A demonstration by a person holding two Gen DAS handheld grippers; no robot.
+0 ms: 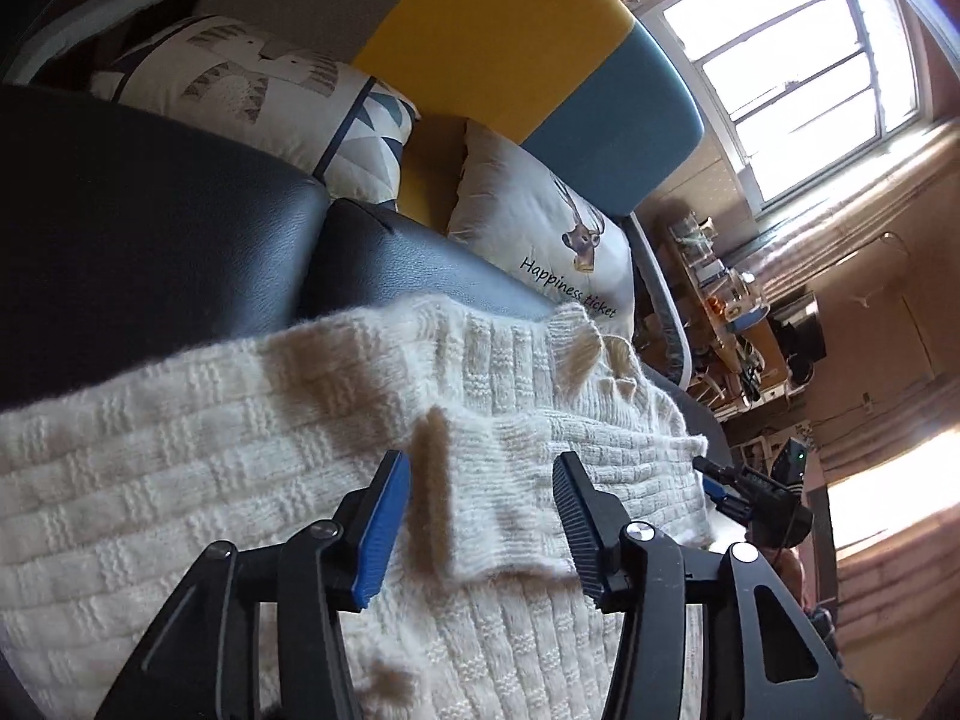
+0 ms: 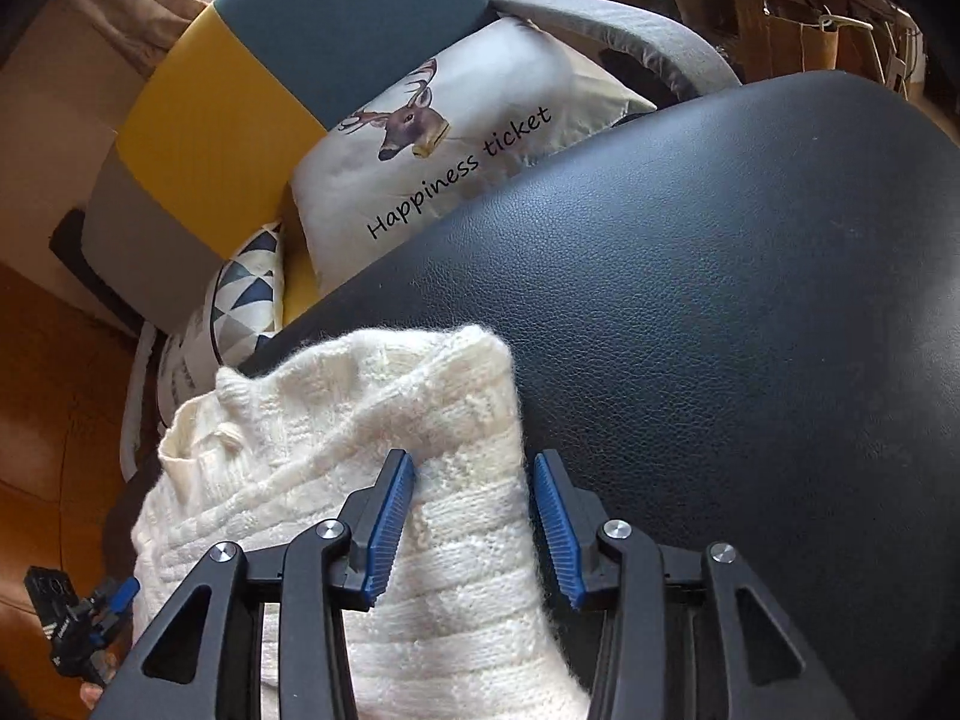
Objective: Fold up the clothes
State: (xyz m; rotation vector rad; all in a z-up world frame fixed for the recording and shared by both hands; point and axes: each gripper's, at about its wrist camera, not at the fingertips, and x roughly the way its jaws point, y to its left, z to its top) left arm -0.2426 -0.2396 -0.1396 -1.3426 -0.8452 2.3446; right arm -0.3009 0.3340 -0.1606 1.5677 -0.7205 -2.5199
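Cream knitted sweater point(image 1: 210, 450) lies spread on a black leather seat point(image 1: 150, 228), covering most of the near part of it; the far part of the seat is bare. In the left wrist view a folded-over flap of the sweater, likely a sleeve end point(image 1: 504, 498), rests on top of the body of the garment, its free edge toward the camera. Left gripper point(image 1: 480, 525) hovers over this flap with jaws apart; the flap sits between the two fingers, but neither pad presses on it. The right gripper point(image 1: 738, 492) shows small at the sweater's right edge in this view. In the right wrist view the sweater point(image 2: 336, 420) lies bunched at the seat's point(image 2: 720, 300) left margin, one rounded ribbed fold running up toward the pillows. Right gripper point(image 2: 474, 525) stands with jaws apart over that fold; the left pad point(image 2: 390, 528) is touching or just beside the knit, the right pad point(image 2: 558, 534) is over the sweater's edge where it meets bare leather. No grip on the cloth visible. Left gripper point(image 2: 90, 606) appears low at the left edge of this view. Behind the seat: a white pillow with a deer print point(image 1: 558, 240) and a pillow with triangle pattern point(image 1: 360, 144), both against a yellow, blue and grey backrest point(image 1: 498, 42). Bright window point(image 1: 798, 72) at the upper right.
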